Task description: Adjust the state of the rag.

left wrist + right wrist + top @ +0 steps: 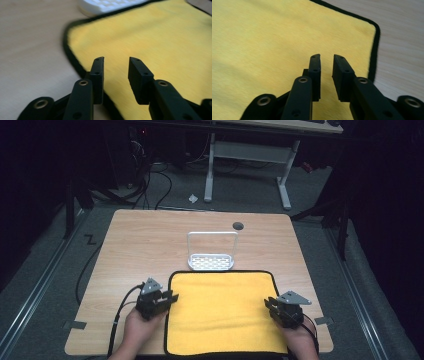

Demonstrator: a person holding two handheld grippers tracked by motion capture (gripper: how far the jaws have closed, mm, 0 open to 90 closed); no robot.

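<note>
A yellow cloth with a black hem lies flat on the near half of the wooden table. My left gripper hovers at the cloth's left edge, jaws apart with nothing between them. In the left gripper view, the left gripper points over the hem onto the cloth. My right gripper is at the cloth's right edge. In the right gripper view, the right gripper stands over the cloth near its far right corner, with a narrow empty gap between the jaws.
A small white perforated stand with a wire-frame back sits just beyond the cloth's far edge, and its base shows in the left gripper view. A dark round cable hole lies near the table's far edge. Bare wood surrounds the cloth.
</note>
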